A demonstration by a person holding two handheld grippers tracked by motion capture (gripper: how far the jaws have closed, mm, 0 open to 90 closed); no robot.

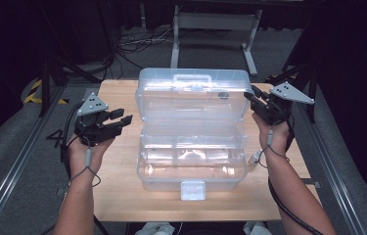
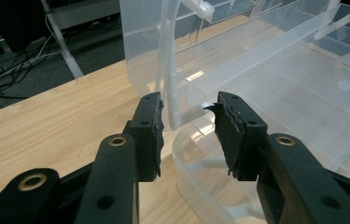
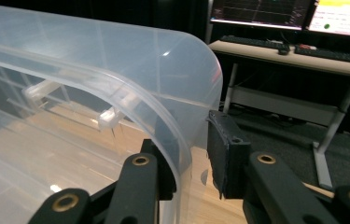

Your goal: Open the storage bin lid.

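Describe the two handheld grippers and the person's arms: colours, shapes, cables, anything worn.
Both the left gripper and the right gripper are black, with two blocky jaws faced with rough dark pads and brass-ringed pivot holes. Each carries a grey three-cornered plate dotted with small holes. A dark cable trails along the right forearm. The forearms show no sleeves.

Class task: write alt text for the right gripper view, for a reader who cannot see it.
The right tool, jaws open, straddles the curved rim of a clear plastic box lid, one jaw on each side of the wall. Behind stands a desk with keyboards and monitors.
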